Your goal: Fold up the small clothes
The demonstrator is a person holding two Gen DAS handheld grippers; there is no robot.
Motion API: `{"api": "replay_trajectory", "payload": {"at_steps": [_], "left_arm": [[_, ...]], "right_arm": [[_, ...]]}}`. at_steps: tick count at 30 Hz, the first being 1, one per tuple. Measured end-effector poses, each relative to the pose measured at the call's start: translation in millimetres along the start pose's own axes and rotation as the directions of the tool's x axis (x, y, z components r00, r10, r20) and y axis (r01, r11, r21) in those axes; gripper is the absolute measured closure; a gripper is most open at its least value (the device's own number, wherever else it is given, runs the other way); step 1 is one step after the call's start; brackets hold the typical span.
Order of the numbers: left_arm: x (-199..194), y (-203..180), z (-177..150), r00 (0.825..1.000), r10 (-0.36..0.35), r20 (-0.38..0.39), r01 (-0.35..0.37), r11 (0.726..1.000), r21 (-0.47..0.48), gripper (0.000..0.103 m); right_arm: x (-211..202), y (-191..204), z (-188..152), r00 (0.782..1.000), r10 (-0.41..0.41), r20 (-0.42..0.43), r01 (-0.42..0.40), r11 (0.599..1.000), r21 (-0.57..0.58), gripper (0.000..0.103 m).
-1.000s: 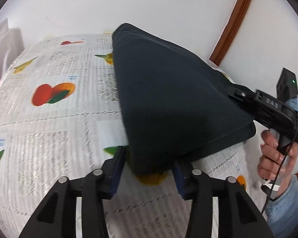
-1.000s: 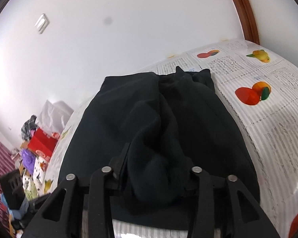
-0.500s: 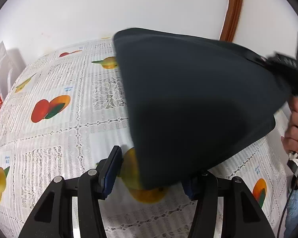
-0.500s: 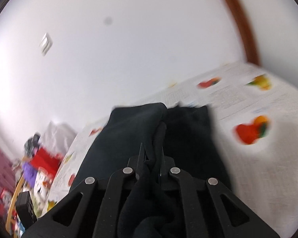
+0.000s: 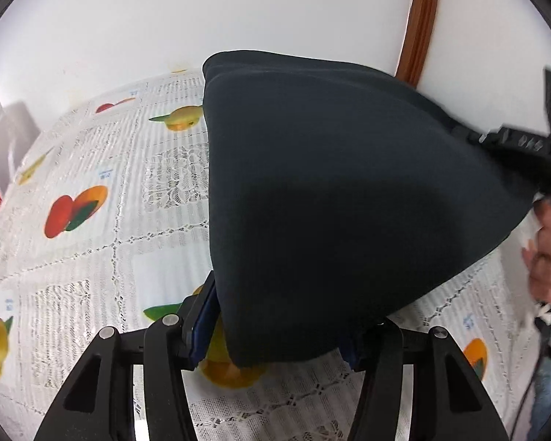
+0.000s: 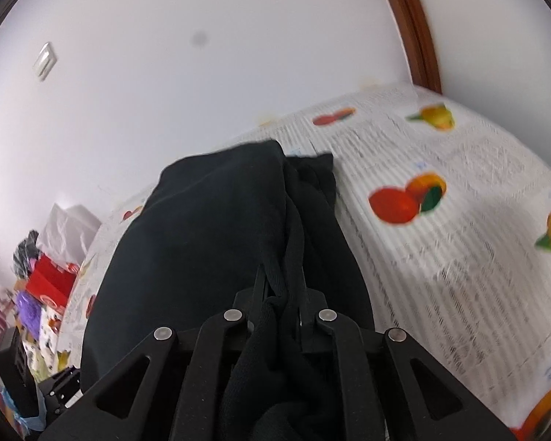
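Both tongs meet the dark folded garment (image 5: 349,202) lifted over the fruit-print tablecloth (image 5: 92,257): right gripper (image 6: 283,294) clamped tight on a bunched edge, left gripper (image 5: 279,334) half-open, cloth hanging between its spread fingers.

Black left gripper (image 5: 275,334) with blue pads (image 5: 202,325) and silver screws; black right gripper (image 6: 283,296); hand (image 5: 549,253) with blue sleeve (image 5: 549,386).

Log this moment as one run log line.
step: fold lift | right gripper: shut on dark garment | left gripper: jaws apart, garment corner between | surface: fruit-print tablecloth
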State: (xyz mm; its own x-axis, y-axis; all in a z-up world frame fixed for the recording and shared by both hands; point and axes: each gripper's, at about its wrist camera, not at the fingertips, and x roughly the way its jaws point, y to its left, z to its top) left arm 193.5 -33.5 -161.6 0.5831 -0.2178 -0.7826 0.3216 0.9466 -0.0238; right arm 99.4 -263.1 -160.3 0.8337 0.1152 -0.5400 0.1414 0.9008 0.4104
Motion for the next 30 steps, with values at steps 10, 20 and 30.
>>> {"api": "replay_trajectory", "payload": {"at_steps": [10,20,30], "left_arm": [[-1,2,0,1.000,0.001,0.002,-0.001,1.000,-0.007,0.050],[-65,19,-29,0.991,-0.120,0.060,0.121,0.992,-0.015,0.052],[-34,17,4,0.994,-0.105,0.035,0.107,0.993,-0.049,0.051]], "right_arm": [[-10,-42,-19,0.998,-0.025,-0.050,0.029,0.997,0.066,0.089],[-53,-32,-49,0.983,-0.177,-0.043,0.168,0.973,-0.159,0.078],[-87,-35,-77,0.986,-0.152,-0.068,0.140,0.977,-0.161,0.066]]}}
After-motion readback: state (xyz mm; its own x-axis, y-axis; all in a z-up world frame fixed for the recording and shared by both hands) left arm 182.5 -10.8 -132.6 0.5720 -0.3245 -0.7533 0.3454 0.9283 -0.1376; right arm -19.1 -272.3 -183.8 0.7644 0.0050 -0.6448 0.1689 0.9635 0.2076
